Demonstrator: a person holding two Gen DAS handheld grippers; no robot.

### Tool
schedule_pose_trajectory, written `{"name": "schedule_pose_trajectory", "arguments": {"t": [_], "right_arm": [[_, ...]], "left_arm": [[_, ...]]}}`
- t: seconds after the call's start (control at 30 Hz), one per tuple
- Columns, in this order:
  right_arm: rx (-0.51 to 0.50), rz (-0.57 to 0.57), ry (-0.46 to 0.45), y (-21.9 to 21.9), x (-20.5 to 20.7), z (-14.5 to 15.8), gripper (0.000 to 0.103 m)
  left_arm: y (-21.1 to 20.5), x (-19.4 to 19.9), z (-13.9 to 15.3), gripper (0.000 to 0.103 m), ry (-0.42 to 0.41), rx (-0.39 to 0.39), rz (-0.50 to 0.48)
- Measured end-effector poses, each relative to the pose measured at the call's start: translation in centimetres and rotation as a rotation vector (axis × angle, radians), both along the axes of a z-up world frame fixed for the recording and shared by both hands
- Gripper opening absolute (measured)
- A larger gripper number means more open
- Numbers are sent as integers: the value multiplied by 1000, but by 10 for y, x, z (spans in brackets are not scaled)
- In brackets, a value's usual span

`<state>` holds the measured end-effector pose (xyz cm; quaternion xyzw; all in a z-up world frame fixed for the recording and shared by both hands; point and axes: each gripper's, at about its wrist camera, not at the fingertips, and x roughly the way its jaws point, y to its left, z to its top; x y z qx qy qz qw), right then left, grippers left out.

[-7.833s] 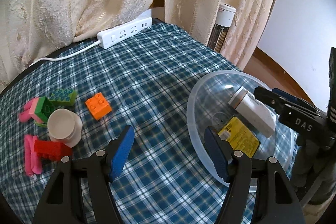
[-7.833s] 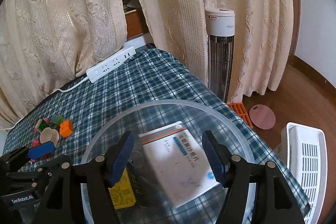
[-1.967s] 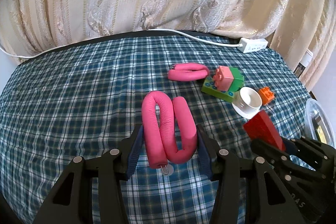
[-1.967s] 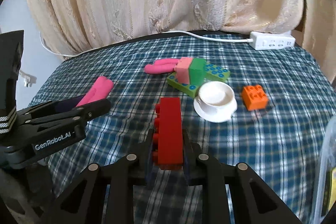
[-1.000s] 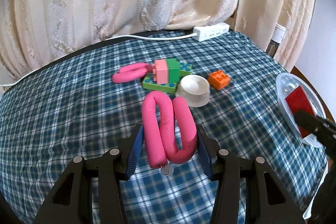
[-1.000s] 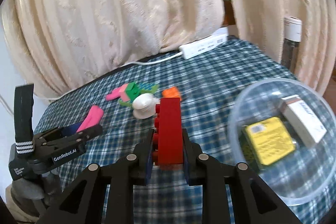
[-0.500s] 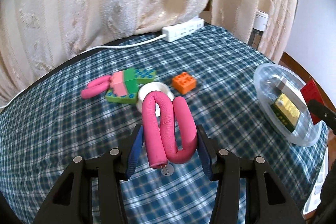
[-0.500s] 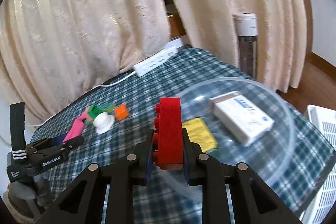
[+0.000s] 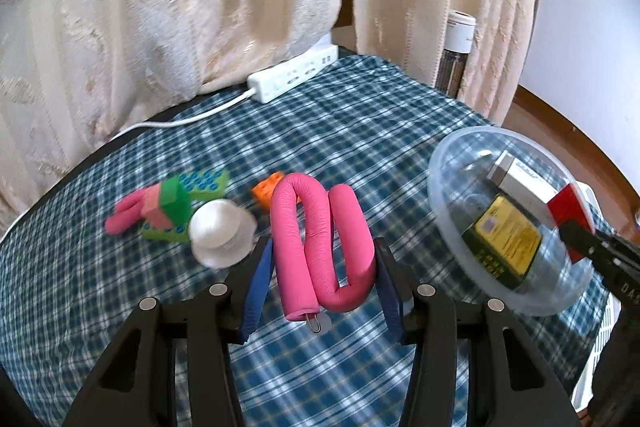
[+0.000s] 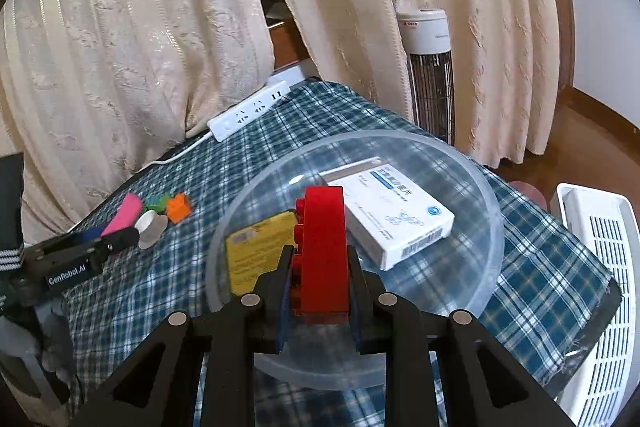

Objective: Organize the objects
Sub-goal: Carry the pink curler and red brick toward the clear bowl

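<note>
Right claw (image 10: 320, 291) grips the red brick (image 10: 323, 247) upright, just above the clear bowl (image 10: 486, 187) beneath it. Lower it into the bare patch between the white box (image 10: 394, 213) ahead and yellow packet (image 10: 250, 251) leftward, then release. Left claw (image 9: 320, 285) clamps the pink foam roller (image 9: 320, 239), the bowl off to its right.
</note>
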<state>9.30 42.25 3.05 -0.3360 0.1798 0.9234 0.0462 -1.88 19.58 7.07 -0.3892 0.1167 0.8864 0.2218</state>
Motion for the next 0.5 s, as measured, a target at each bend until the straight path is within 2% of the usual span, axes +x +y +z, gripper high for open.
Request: {"name": "schedule_pose_trajectory", "arguments": {"t": [0.5], "right_arm": [[-27, 55, -23, 10, -2, -17, 24]], "left_arm": [[68, -12, 3, 50, -10, -9, -115]]}}
